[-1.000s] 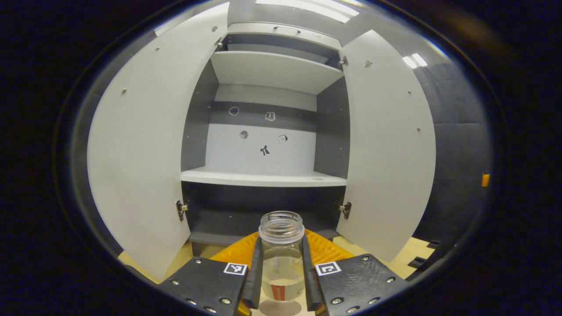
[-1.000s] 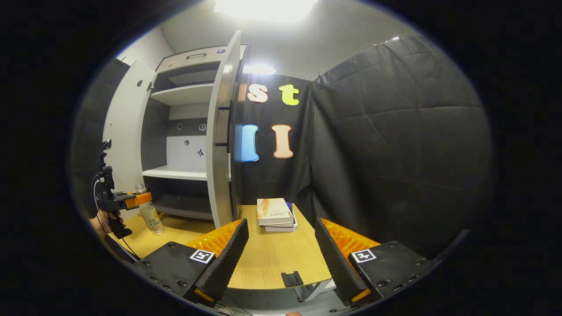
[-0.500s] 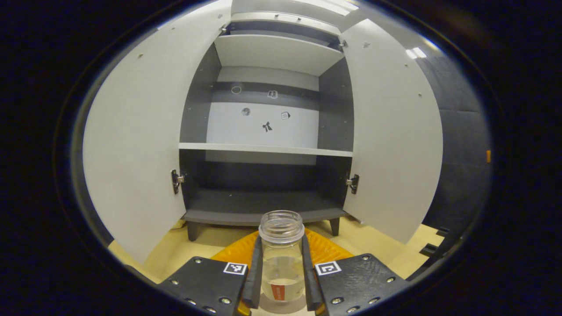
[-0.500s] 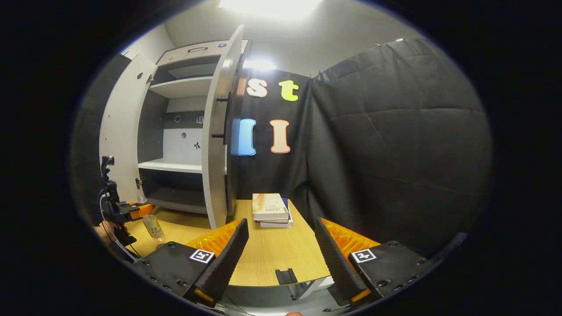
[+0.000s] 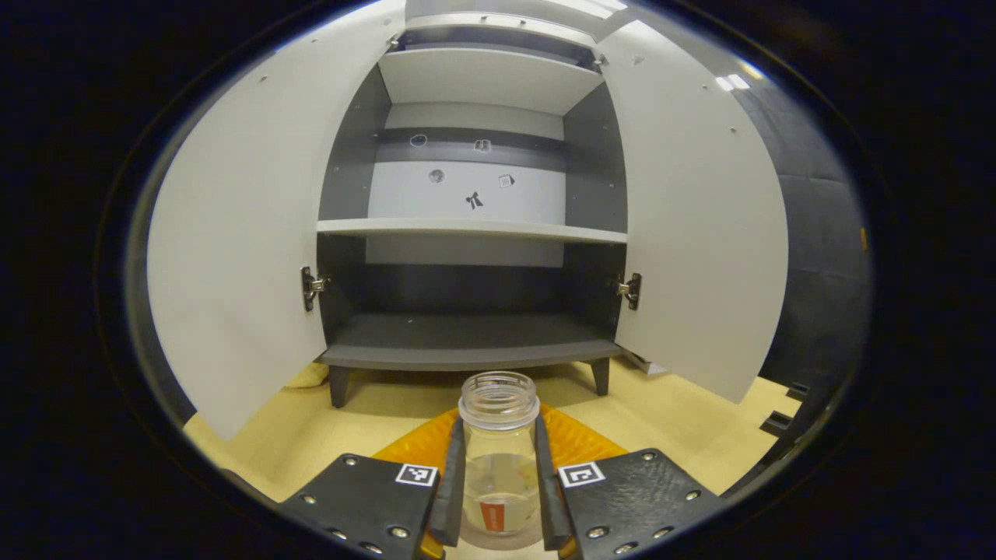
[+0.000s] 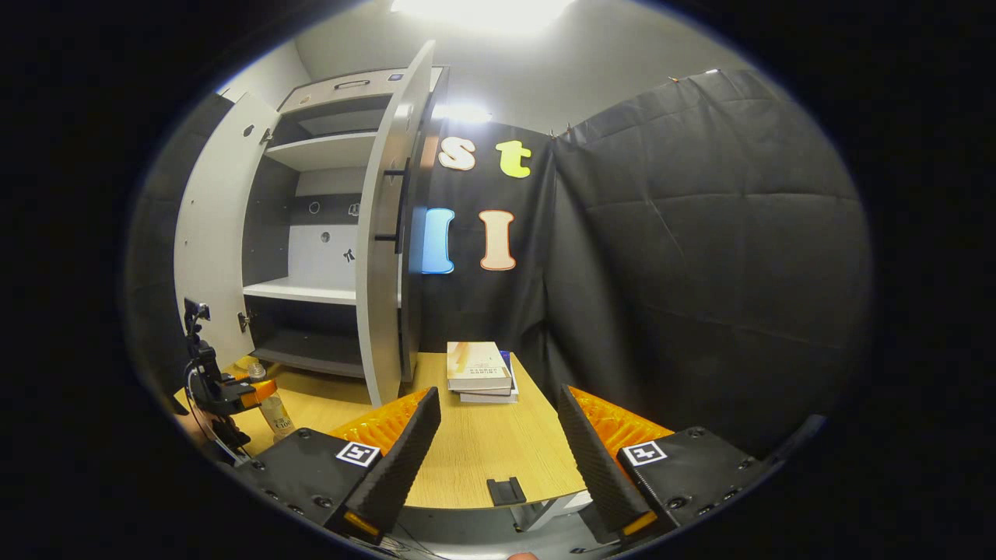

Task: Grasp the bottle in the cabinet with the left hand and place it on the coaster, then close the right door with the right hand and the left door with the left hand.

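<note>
The bottle (image 5: 499, 455) is clear, has no cap, and holds a little liquid at its base. It stands upright between the two fingers of the left gripper (image 5: 499, 498), which press on its sides, out of the cabinet (image 5: 467, 342) and low over the wooden table (image 5: 685, 435). A pale round shape under its base may be the coaster (image 5: 498, 543), but I cannot tell whether the bottle is touching it.

With the mouth open, any tilt on letting go could spill the liquid. If the bottle is off-centre or still above the surface when the fingers part, it may tip or land beside the coaster. Both doors, the left door (image 5: 233, 233) and the right door (image 5: 700, 218), stand wide open close by, so a wide swing could knock one.

The bottle has a small red label; in the right gripper view its print is too small to read. The right gripper (image 6: 498, 443) hangs with its fingers spread and nothing between them, near a stack of books (image 6: 481, 372).
</note>
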Tool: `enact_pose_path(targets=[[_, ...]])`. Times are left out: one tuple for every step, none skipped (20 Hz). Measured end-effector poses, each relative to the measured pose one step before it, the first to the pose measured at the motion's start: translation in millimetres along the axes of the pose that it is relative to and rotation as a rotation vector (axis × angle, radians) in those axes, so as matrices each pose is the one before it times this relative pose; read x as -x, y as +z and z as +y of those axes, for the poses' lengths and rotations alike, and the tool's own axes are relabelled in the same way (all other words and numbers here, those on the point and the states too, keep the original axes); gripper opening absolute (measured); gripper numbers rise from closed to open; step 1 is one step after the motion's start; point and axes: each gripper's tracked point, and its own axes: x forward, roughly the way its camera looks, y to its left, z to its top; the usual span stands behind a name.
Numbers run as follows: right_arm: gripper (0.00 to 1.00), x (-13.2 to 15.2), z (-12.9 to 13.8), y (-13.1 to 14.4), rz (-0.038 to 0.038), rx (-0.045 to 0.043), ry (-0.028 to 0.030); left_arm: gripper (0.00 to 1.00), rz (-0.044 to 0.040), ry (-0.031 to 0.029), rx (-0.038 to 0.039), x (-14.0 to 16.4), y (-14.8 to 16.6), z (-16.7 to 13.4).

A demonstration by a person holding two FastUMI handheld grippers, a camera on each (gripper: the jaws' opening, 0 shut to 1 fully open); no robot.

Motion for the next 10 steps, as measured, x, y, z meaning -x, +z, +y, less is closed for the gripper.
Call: enact_pose_path(targets=[[0.94,-0.99,0.23,-1.13,0.00254,-0.00216,0.00209,0.41,0.00504,0.00376,-0.00002,0.01,-4.58,0.48],[0.94,-0.90,0.57,-0.20,0.00195,-0.00186,0.00286,0.41,0.01135,0.00454,0.00518,1.27,-5.71,-0.16],[0.97,-0.51,-0.20,0.01,-0.00116,-0.00134,0.00051,0.41,-0.00034,0.00682,0.00329,3.21,-4.09,0.71],[0.97,-0.60,0.27,0.94,-0.00081,-0.00127,0.00105,0.43,-0.00978,0.01047,-0.00120,1.53,1.53,0.88],[0.97,-0.55,-0.30,-0.27,0.00030,-0.00191,0.00284,0.45,-0.00604,0.00649,-0.00152,-1.03,1.83,0.42],[0.97,-0.20,0.94,0.43,0.00008,-0.00211,0.00311,0.43,0.01007,0.00938,0.00017,-0.18,-2.22,0.80],[0.97,-0.11,0.27,0.36,-0.00213,-0.00307,0.00293,0.46,0.01058,0.01033,-0.00040,-0.05,-1.84,1.72],[0.97,-0.94,0.62,2.44,-0.00519,-0.00496,0.00296,0.51,0.00608,0.00765,-0.00139,0.93,-0.74,1.02],[0.97,0.44,-0.02,1.58,-0.00444,-0.00588,0.00273,0.56,0.00113,0.00449,-0.00062,4.56,2.07,2.91],[0.94,-0.73,0.70,2.55,-0.00511,-0.00712,0.00310,0.71,-0.00485,0.00569,-0.00368,5.21,4.15,0.64]])
